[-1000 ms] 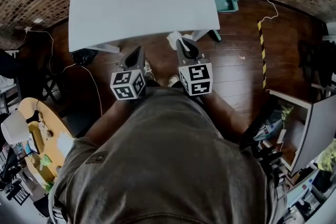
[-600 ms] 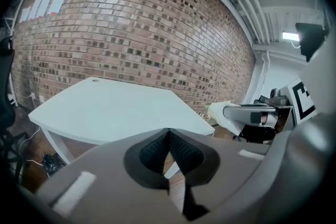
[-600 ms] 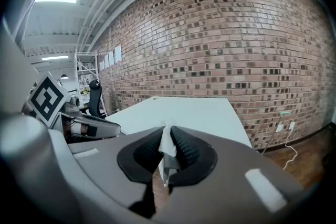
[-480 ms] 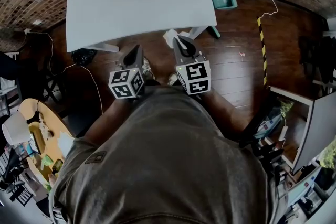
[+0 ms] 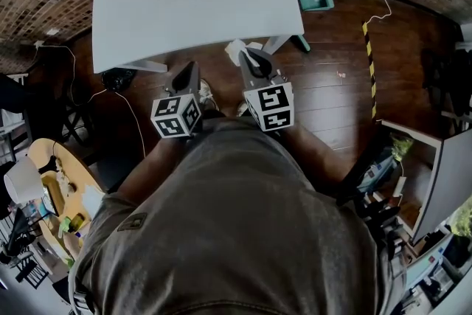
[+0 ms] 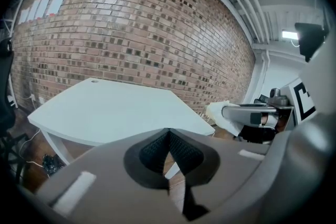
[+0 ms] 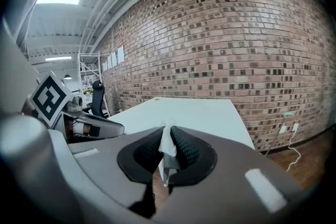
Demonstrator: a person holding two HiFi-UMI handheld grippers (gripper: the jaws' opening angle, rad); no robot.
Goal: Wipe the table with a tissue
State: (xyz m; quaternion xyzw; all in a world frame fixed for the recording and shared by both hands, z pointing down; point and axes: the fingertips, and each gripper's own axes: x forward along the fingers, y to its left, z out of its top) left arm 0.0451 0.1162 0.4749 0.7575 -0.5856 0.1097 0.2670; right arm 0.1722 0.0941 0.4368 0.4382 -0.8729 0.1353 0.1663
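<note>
Two grippers are poised just short of the near edge of the table (image 5: 184,0), towards its near right corner; I judge that wiping has not begun. Right gripper (image 7: 168,150): fingers pressed onto the tissue (image 7: 167,140), which stands as a thin white fold between the ribbed pads, a small tuft showing above them and a strip hanging below. From the head view the tissue sits in the air beside the near edge, and I cannot tell whether it brushes the edge or hangs clear of it. Left gripper (image 6: 168,139): fingers pressed together with nothing between them, held beside the right one. Handling, as I judge it: the tissue is very light, soft and limp; it will crumple rather than push, and may tear or drag out of the pinch if rubbed hard on the table top. The hold belongs on a bunched fold, as here, not on a single ply; enough loose paper must project past the fingers for the paper, not the pads, to meet the surface.
</note>
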